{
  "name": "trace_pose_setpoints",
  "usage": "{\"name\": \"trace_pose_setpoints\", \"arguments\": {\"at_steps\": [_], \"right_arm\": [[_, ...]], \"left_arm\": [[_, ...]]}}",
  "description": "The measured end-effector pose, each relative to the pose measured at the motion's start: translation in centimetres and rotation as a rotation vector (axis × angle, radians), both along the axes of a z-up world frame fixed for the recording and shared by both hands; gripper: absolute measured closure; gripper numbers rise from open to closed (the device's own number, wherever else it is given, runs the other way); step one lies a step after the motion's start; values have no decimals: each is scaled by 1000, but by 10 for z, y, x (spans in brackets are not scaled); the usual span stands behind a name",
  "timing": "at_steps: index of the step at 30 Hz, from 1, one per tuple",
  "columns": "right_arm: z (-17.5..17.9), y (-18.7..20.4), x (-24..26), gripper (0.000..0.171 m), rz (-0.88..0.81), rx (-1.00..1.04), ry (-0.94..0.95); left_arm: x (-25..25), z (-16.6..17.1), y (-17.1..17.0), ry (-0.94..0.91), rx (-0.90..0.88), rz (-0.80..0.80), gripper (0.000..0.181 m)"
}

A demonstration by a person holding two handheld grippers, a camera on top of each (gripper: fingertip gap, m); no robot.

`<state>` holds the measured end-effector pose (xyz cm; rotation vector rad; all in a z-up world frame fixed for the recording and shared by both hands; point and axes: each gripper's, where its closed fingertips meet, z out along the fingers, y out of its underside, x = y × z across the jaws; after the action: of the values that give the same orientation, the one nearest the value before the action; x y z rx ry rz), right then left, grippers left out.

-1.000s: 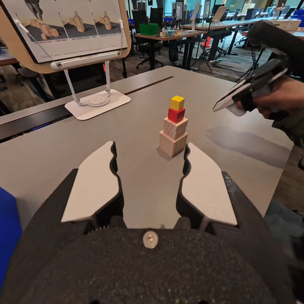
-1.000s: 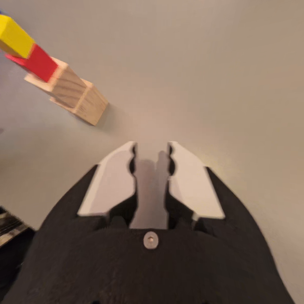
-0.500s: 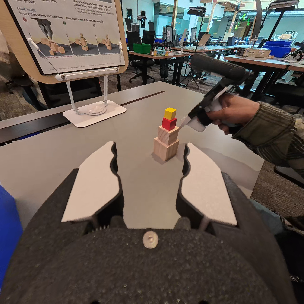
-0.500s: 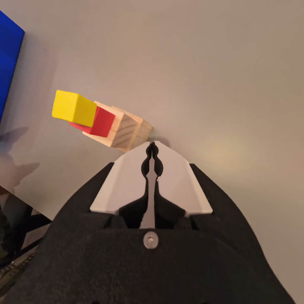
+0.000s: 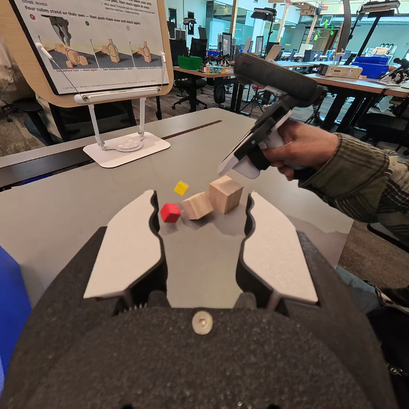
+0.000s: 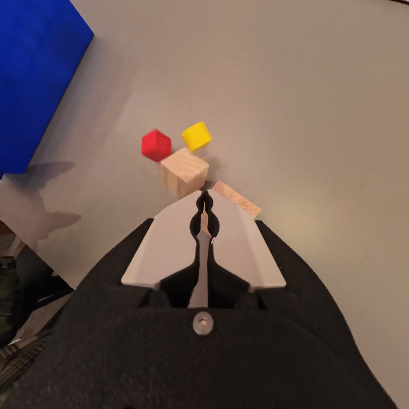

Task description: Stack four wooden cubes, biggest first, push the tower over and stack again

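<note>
The left wrist view looks forward and slightly downward along the left gripper (image 5: 202, 199), low over the grey table (image 5: 66, 210), facing a document stand (image 5: 124, 146) and an office beyond. The right wrist view looks steeply down along the right gripper (image 6: 204, 194), very near the tabletop (image 6: 309, 110). Both views share the patch of table just ahead of each gripper's fingertips, where the large wooden cube (image 5: 225, 197) (image 6: 235, 200), smaller wooden cube (image 5: 197, 205) (image 6: 183, 171), red cube (image 5: 170, 213) (image 6: 156, 145) and yellow cube (image 5: 181, 188) (image 6: 196, 136) appear. The left view also shows the right gripper (image 5: 222, 170) from the side, ahead and to its right.
</note>
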<state>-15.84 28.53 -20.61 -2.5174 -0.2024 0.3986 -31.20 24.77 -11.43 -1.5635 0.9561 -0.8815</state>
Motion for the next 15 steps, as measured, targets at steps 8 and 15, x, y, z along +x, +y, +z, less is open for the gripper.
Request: {"name": "trace_pose_setpoints", "arguments": {"at_steps": [8, 15], "right_arm": [[22, -13, 24, 171, -19, 81, -21], [37, -31, 36, 151, 15, 154, -60]], "left_arm": [[0, -7, 3, 2, -18, -17, 106], [8, -14, -2, 33, -10, -52, 107]]}}
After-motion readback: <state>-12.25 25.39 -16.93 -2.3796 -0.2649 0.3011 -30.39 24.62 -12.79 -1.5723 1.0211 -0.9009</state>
